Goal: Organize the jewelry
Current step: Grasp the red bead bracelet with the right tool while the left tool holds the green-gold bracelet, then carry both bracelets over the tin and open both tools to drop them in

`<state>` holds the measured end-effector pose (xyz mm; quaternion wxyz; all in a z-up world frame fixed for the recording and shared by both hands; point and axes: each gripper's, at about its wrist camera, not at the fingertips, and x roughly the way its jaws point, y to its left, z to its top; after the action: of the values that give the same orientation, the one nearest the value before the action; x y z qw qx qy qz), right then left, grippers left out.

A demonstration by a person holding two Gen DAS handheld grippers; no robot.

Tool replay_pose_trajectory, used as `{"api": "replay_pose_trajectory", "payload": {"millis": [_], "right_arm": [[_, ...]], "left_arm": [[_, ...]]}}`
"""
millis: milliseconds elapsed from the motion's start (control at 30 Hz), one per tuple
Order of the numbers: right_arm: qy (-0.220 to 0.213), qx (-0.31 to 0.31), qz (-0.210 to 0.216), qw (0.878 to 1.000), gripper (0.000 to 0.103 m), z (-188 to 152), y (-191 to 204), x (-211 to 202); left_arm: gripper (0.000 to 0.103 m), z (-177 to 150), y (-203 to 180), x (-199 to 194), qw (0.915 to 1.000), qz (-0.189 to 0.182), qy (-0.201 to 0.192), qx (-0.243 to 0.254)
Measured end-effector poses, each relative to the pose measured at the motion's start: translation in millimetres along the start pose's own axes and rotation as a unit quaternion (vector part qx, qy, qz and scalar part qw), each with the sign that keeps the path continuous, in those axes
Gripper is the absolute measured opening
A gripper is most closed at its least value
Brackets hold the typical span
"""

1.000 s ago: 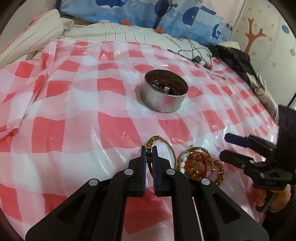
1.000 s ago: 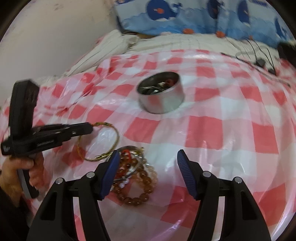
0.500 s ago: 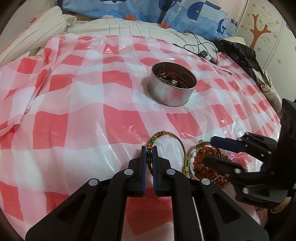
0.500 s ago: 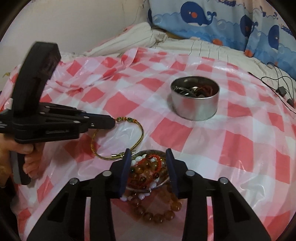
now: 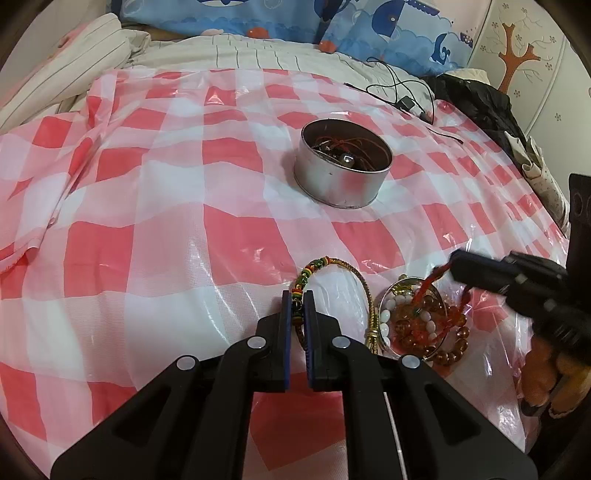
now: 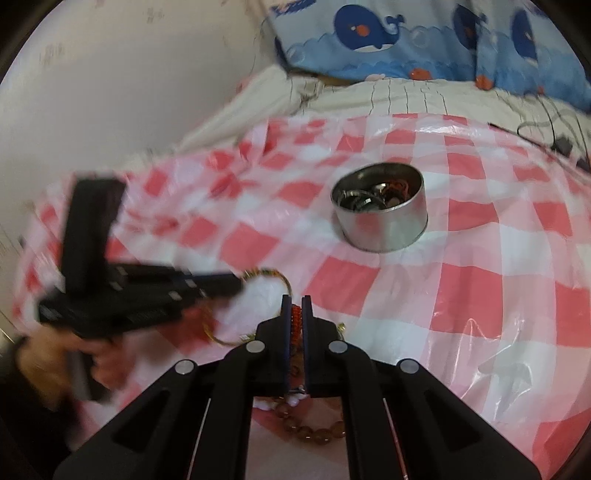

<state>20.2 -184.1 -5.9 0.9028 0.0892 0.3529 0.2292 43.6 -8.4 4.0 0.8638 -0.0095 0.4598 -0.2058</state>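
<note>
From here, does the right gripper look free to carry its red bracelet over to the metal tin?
Probably yes. The right gripper, shut on the red bracelet, faces bare checked cloth up to the open-topped metal tin; the left gripper sits aside.

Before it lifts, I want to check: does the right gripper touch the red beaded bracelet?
Touching. The right wrist view shows the right gripper shut on the red beaded bracelet.

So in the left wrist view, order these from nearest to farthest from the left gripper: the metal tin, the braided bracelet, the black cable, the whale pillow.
1. Braided bracelet: pinched between the left gripper fingers.
2. Metal tin: farther up the checked cloth, slightly right.
3. Black cable: beyond the tin, at the cloth's far right edge.
4. Whale pillow: at the very back, along the top.
</note>
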Motion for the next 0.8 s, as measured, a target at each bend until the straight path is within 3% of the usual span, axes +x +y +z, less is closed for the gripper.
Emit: {"api": "replay_pose_trajectory", "payload": {"millis": [433, 600, 800], "right_arm": [[-0.043, 0.092, 0.036, 0.994, 0.006, 9, -34, -24], [-0.051, 0.104, 0.030, 0.993, 0.006, 9, -40, -28], [-0.051, 0.100, 0.024, 0.993, 0.006, 10, -41, -28]], "left_arm": [[0.005, 1, -5, -5, 0.9998, -0.004, -0.014, 0.012], [0.005, 4, -11, -14, 0.9991, -0.008, -0.035, 0.024], [0.005, 3, -17, -13, 0.9984, 0.014, -0.034, 0.043]]}}
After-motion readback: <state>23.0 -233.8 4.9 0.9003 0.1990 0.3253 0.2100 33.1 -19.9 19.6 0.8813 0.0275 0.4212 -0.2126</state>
